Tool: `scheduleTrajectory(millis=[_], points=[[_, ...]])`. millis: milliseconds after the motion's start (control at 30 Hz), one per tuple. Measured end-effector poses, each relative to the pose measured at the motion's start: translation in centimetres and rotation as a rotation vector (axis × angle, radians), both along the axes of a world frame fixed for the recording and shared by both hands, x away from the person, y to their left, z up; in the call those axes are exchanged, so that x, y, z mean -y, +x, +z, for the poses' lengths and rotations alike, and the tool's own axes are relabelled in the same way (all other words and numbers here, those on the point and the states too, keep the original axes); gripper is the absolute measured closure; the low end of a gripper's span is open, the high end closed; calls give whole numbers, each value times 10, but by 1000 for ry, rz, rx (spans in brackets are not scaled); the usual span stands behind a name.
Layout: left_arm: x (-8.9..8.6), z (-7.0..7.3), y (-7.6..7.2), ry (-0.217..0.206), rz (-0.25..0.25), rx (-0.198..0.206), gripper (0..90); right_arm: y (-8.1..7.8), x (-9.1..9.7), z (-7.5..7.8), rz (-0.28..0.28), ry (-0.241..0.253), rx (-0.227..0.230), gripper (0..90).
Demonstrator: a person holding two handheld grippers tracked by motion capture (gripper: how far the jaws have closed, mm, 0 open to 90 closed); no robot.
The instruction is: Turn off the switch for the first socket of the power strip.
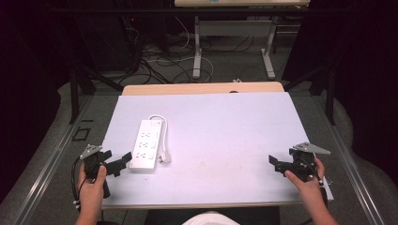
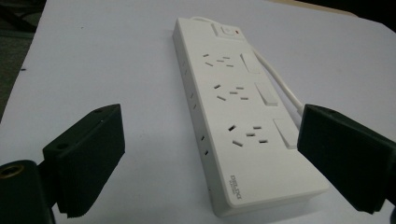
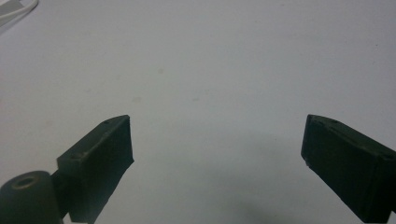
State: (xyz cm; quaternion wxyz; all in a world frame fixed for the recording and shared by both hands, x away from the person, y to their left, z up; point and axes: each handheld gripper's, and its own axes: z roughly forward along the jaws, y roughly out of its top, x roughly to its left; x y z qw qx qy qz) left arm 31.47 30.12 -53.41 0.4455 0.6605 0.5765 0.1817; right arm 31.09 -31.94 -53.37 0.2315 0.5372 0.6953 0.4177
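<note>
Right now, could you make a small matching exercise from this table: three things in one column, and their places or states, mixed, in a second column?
Things:
1. power strip
2. left hand-held gripper
3. right hand-held gripper

Places or states:
A. open, over bare table near the right edge
B. lying flat, cord looped beside it
C. open, just before the near end of the strip

Pairs: 1-B, 2-C, 3-A

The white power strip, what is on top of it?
The white power strip has three socket groups, each beside a white rocker switch, plus a main button at its far end. Nothing lies on it. Its underside on the table is hidden.
</note>
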Motion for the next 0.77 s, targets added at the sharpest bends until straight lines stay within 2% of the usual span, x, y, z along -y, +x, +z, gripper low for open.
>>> scheduleTrajectory(millis=[67,100,167,333,500,767], points=[[0,-3,1,3,5,12,74,0,0,0,5,0,-8,85],[0,-3,1,2,-2,0,74,0,-1,0,4,3,-13,85],[0,-5,1,10,-7,3,74,0,-1,0,6,-1,-11,85],[1,-9,2,51,-34,2,74,0,0,-1,3,3,-12,85],[3,-13,1,48,-46,-12,74,0,1,-1,9,-1,-12,85],[3,-13,1,49,-41,-1,74,1,2,-2,-3,7,-21,85]])
